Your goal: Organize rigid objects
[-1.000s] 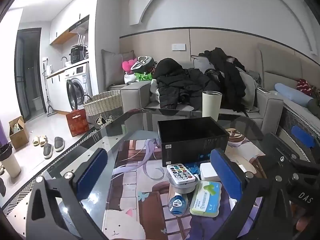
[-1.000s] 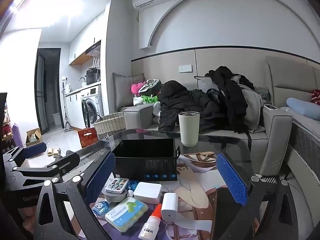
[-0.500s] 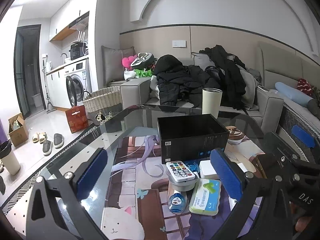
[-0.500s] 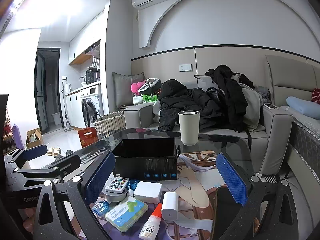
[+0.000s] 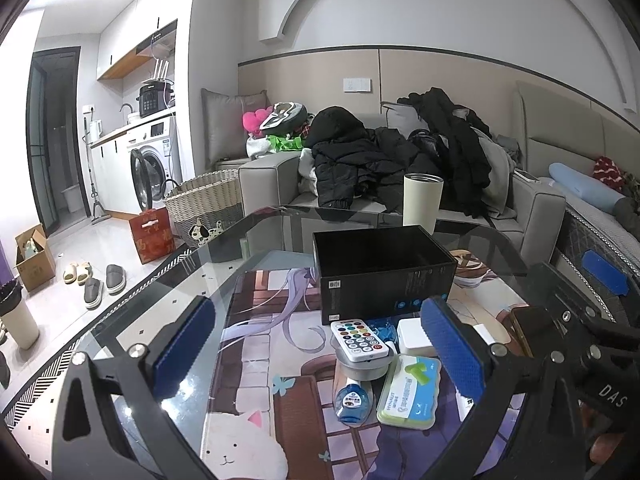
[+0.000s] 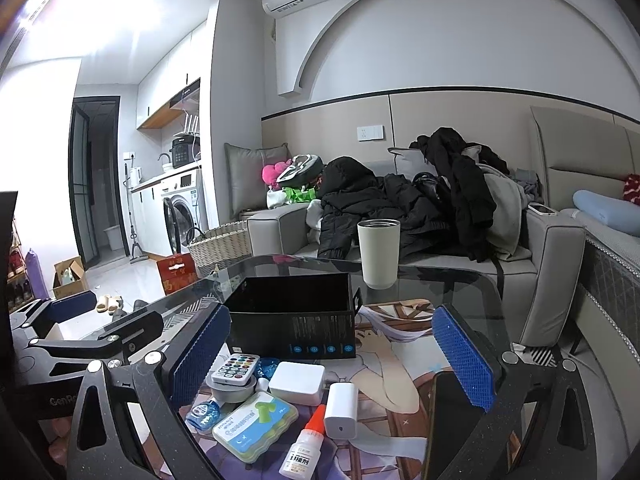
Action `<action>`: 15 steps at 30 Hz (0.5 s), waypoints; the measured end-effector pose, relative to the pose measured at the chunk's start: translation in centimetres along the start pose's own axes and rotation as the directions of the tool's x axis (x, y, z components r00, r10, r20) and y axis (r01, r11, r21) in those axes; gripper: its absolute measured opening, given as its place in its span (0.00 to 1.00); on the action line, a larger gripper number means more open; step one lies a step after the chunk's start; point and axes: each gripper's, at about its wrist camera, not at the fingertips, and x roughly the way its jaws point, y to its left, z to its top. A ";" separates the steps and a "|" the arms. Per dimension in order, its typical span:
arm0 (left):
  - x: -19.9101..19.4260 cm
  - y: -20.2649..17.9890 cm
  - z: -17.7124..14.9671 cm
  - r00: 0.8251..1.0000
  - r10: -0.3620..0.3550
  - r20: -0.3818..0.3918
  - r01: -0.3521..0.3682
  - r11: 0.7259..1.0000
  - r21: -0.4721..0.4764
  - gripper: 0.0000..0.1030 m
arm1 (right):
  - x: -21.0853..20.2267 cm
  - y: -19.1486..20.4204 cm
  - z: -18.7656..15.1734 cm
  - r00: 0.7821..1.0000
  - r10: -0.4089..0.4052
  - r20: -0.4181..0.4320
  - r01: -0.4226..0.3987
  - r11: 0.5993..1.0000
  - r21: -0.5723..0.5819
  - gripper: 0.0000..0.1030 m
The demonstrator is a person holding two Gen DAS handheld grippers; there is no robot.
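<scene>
An open black box (image 5: pixel 380 268) (image 6: pixel 292 320) stands on the glass table. In front of it lie small items: a white remote with coloured buttons (image 5: pixel 359 340) (image 6: pixel 236 368) on a grey round tin, a white square box (image 6: pixel 297 377), a green earplug case (image 5: pixel 408 392) (image 6: pixel 256 426), a blue round bottle (image 5: pixel 354 398), a white charger (image 6: pixel 341 410) and a glue bottle (image 6: pixel 306 446). My left gripper (image 5: pixel 320 348) is open and empty above the table, left of the items. My right gripper (image 6: pixel 332 356) is open and empty above the items.
A white tumbler (image 6: pixel 378 254) stands behind the box. A dark phone (image 6: pixel 456 420) lies at the right. A sofa piled with black coats (image 6: pixel 400 204) is beyond the table. A wicker basket (image 5: pixel 204 200) and slippers are on the floor, left.
Both views have shifted slightly; the left gripper has tilted a little. Nothing was grasped and the items have not moved.
</scene>
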 end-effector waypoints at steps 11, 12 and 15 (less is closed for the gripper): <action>0.0 0.1 0.1 1.000 -0.004 0.001 0.004 1.000 0.005 1.00 | 0.1 0.1 -0.1 1.000 -0.002 -0.013 0.002 1.000 0.001 1.00; 0.1 0.1 0.0 1.000 -0.003 -0.002 0.003 1.000 0.003 1.00 | 0.1 0.1 -0.1 1.000 -0.002 -0.014 0.002 1.000 0.002 1.00; 0.2 0.1 0.0 1.000 -0.002 -0.007 0.002 1.000 0.005 1.00 | 0.1 0.1 -0.1 1.000 -0.001 -0.014 0.001 1.000 0.001 1.00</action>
